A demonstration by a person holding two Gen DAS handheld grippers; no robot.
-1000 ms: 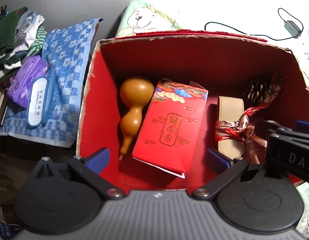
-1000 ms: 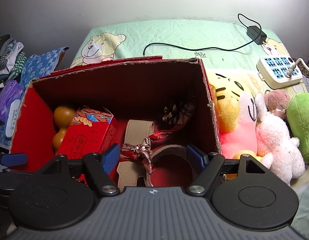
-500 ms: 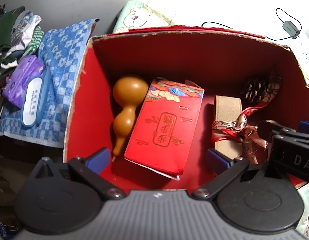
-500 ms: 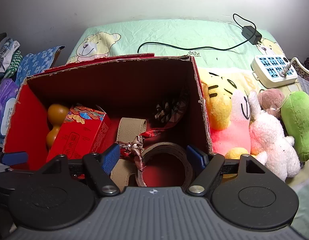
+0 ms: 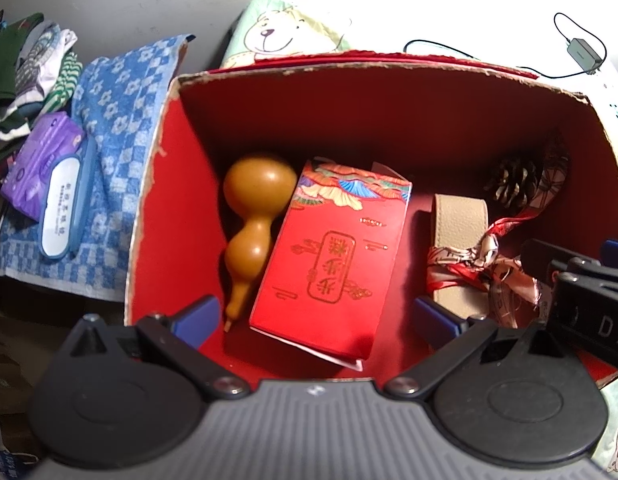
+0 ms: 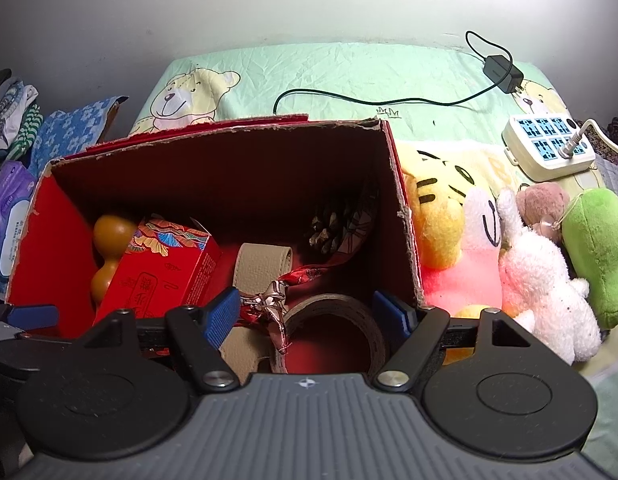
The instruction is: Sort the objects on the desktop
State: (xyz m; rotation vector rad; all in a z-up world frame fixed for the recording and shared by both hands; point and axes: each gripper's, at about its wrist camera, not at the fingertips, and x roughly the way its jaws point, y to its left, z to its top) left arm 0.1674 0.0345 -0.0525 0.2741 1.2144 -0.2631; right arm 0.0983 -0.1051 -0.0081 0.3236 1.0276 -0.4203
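Drifted slightly closer over the red carton [image 5: 177,216] since a second ago, both views now looking deeper inside. Packed side by side along the floor, apparently to fill it: gourd [image 5: 255,216] at 9 o'clock, red gift box [image 5: 333,264] centred, beige strap [image 5: 461,220] with ribbon [image 5: 469,264] at 3 o'clock, pinecone [image 5: 513,180] at 1 o'clock, tape roll [image 6: 337,332] nearest. Left gripper [image 5: 313,316] spread wide, empty, hovering above the gift box. Right gripper [image 6: 305,314] likewise spread, holding nothing, over the tape roll. Plush toys [image 6: 489,248] outside at 3 o'clock, seemingly unsorted.
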